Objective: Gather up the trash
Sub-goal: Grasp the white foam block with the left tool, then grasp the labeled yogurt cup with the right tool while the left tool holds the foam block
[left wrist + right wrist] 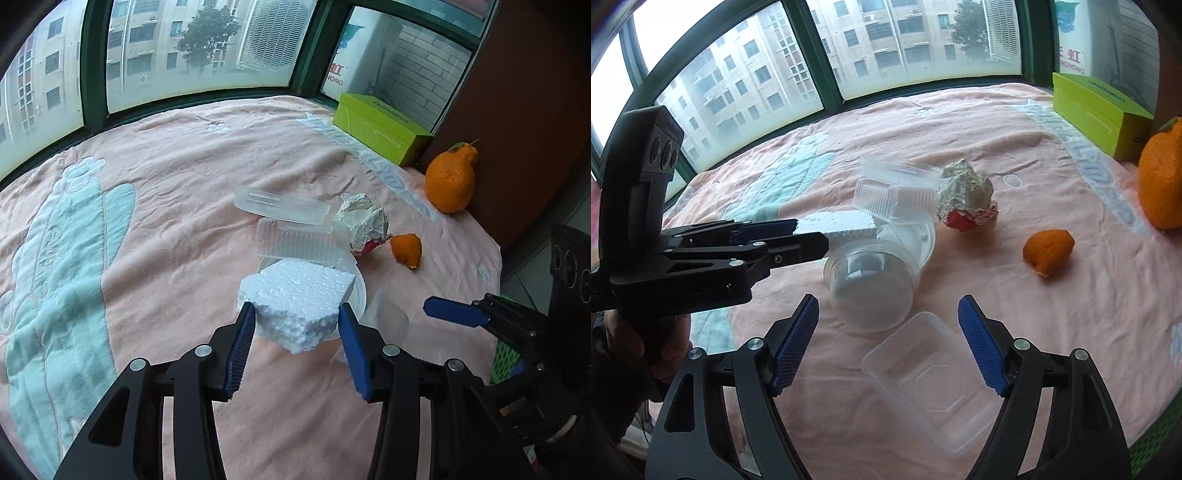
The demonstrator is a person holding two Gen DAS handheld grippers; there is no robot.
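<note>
Two tongs are working over a pink blanket (177, 192) spread below the window. Nearest the right wrist camera, the right tongs (888, 345) are hanging released, fingers spread wide, above a shallow clear plastic tray (932, 380) lying flat on the blanket; its near corner is passing out of sight behind the right finger. Just beyond it, a clear round cup (871, 284) is lying on its side, mouth toward the camera. The left tongs (297, 345) are grasping a white foam block (295, 302) by its two sides, and the block is sitting clear of the blanket, partly covering a round white lid (360, 291). Behind the block, a clear hinged container (291, 229) is standing open; its walls are transparent and hard to trace. Beside it, a crumpled foil wrapper (364, 221) is lying with a red patch showing, and an orange peel piece (406, 251) is resting nearby. Farther back, a whole orange (448, 181) is sitting near a green box (380, 127), whose far end is being cut off by a brown panel (524, 110).
</note>
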